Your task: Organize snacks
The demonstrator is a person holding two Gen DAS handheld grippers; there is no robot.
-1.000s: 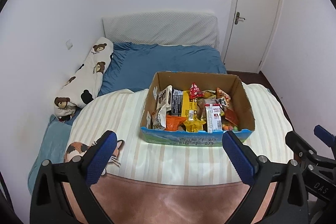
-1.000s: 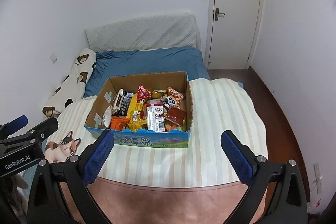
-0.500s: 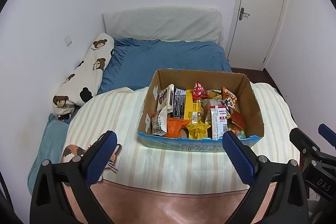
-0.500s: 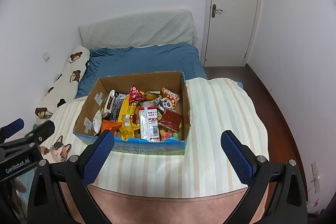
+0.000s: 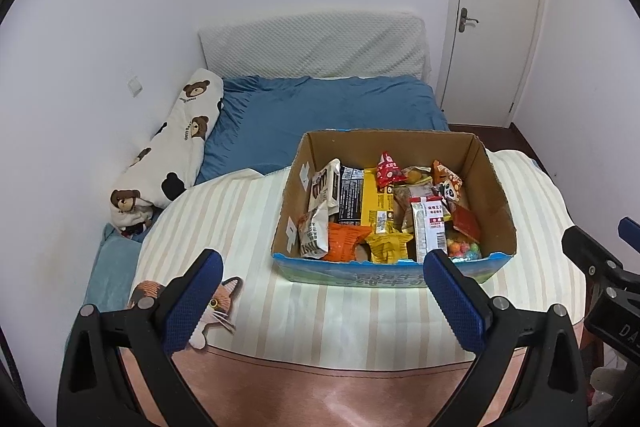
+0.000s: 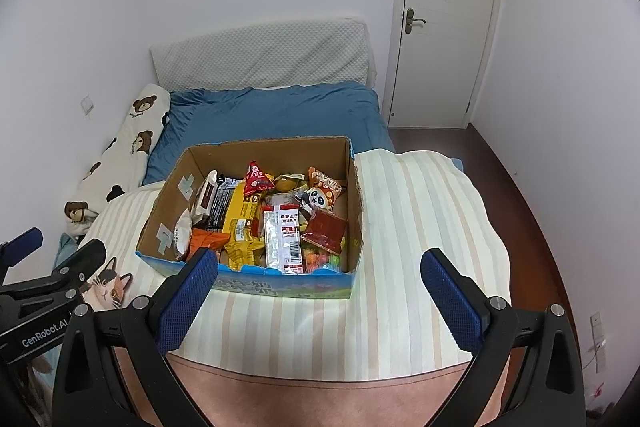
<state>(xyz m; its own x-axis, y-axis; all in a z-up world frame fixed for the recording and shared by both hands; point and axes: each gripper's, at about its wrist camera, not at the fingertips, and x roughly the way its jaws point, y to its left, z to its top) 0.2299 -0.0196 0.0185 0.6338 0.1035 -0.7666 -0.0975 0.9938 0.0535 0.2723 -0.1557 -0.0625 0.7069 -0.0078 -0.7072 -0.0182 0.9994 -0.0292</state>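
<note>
An open cardboard box (image 5: 496, 187) (image 6: 168, 195) with a blue printed front sits on the striped blanket, packed with several snack packets: a red-and-white pack (image 5: 430, 227) (image 6: 282, 241), yellow bars (image 5: 378, 203) (image 6: 240, 215), an orange bag (image 5: 344, 241), a red triangular pack (image 6: 256, 179). My left gripper (image 5: 322, 291) hangs open above the blanket just in front of the box, holding nothing. My right gripper (image 6: 318, 287) is open too, its left fingertip over the box's front edge. Each gripper shows at the other view's side edge.
The striped blanket (image 5: 240, 227) covers the near part of a bed with a blue sheet (image 5: 320, 111). A bear-print bolster (image 5: 176, 143) lies along the left wall. A cat-shaped print (image 5: 216, 303) lies near left. A closed white door (image 6: 444, 23) stands at the far right.
Both grippers have moved forward toward the box, which now looks larger and nearer in each view. Their jaws stay wide open.
</note>
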